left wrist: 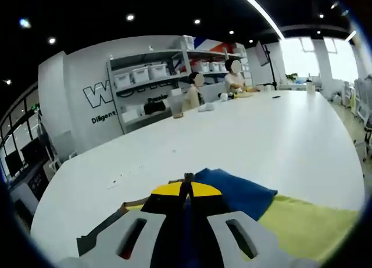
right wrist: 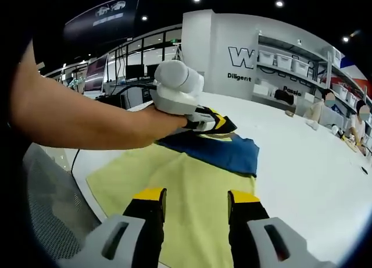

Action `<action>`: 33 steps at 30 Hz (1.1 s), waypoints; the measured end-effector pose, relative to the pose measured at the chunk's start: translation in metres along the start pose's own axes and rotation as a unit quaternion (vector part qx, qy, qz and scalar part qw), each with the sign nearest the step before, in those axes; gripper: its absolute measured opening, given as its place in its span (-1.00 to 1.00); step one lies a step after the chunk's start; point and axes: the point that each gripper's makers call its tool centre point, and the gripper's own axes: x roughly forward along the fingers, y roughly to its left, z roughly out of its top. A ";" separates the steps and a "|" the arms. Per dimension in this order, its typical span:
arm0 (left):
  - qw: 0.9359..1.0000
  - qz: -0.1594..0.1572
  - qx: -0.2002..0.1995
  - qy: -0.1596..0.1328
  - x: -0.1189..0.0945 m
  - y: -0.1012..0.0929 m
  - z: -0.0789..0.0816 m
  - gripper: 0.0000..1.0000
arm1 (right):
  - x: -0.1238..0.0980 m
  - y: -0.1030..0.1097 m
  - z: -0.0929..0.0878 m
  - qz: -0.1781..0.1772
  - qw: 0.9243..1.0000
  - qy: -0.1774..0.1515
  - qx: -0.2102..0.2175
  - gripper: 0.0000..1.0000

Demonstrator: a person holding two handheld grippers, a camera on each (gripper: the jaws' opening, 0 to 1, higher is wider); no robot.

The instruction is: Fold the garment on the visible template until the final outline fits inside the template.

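Garment, blue, lies on the yellow template on the white tabletop. Left fingers pinch its far edge, closed tight on the cloth ahead of them. Right fingers hover spread wide above the template, garment just beyond them.

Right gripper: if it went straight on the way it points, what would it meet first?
Probably the yellow template, which lies directly ahead between its open jaws. Beyond it lies the blue garment, where the left gripper is. Depth is uncertain.
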 end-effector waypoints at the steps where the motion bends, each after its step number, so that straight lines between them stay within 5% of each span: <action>1: 1.000 -0.007 0.001 0.000 0.001 -0.006 0.000 -1.00 | 0.000 0.000 0.000 0.000 1.000 0.000 0.000 -0.20; 10: 0.999 -0.035 0.013 0.013 0.011 -0.034 -0.013 -1.00 | 0.000 -0.001 -0.001 -0.002 1.000 0.003 0.001 -0.20; 24: 0.994 -0.084 0.012 0.072 0.020 -0.071 -0.057 -0.99 | 0.000 -0.002 -0.003 -0.004 1.000 0.007 0.001 -0.21; 33: 0.987 -0.126 -0.013 0.102 0.018 -0.092 -0.073 -0.72 | 0.001 -0.003 -0.004 -0.004 1.000 0.010 0.001 -0.21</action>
